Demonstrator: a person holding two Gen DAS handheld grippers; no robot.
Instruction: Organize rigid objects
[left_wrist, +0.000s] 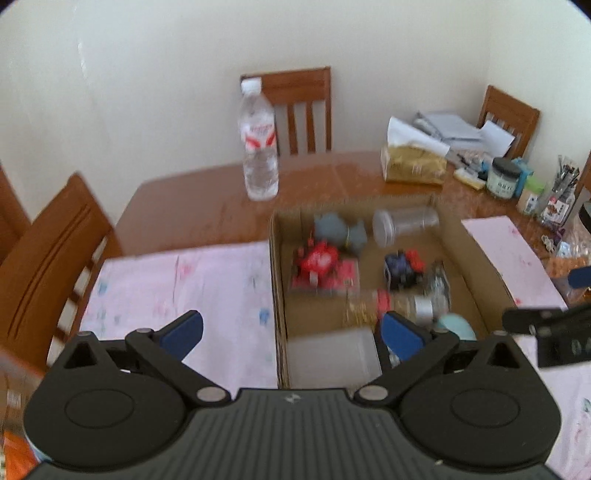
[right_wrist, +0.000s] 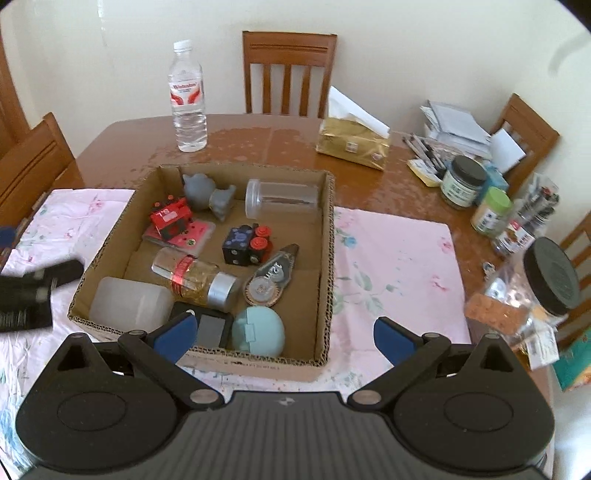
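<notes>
An open cardboard box (right_wrist: 328, 258) sits on a pink floral cloth (right_wrist: 399, 266) on the wooden table. It holds several rigid objects: a grey figurine (right_wrist: 207, 194), a clear jar (right_wrist: 282, 197), a red toy (right_wrist: 170, 218), a black-and-red block (right_wrist: 245, 243), a glitter bottle (right_wrist: 195, 277), a tape dispenser (right_wrist: 271, 277), a teal round case (right_wrist: 258, 330) and a white box (right_wrist: 129, 304). My right gripper (right_wrist: 283, 334) is open and empty over the box's near edge. My left gripper (left_wrist: 293, 330) is open and empty over the box's (left_wrist: 279, 295) left wall; that view is blurred.
A water bottle (right_wrist: 187, 99) and a gold tissue box (right_wrist: 352, 142) stand behind the box. Jars, pens and papers crowd the right side (right_wrist: 491, 192); a black-lidded jar (right_wrist: 543, 291) is near right. Wooden chairs (right_wrist: 290, 70) surround the table.
</notes>
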